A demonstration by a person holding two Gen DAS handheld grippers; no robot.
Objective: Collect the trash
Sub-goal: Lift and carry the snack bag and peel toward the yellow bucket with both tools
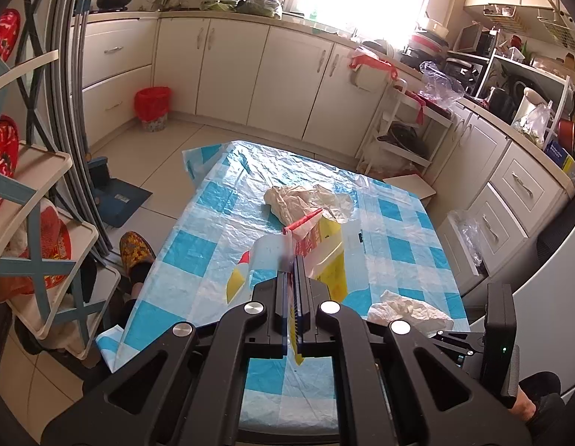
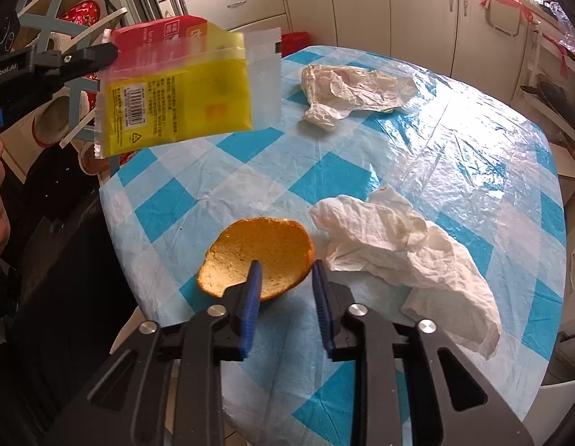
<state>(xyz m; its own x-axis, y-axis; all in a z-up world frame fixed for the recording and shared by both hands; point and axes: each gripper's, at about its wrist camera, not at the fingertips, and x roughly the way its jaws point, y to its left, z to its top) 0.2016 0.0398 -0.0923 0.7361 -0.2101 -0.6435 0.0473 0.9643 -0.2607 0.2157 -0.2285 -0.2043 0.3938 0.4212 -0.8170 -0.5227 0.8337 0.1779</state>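
L gripper clenched on yellow wrapper, held above table at 10 o'clock. R gripper released, straddling orange peel at 6 o'clock. Peel prob. light, stiff-ish, curved; best pinched across rim.

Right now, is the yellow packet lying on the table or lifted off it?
Lifted. The left tool is shut on the yellow packet, which hangs clear above the table.
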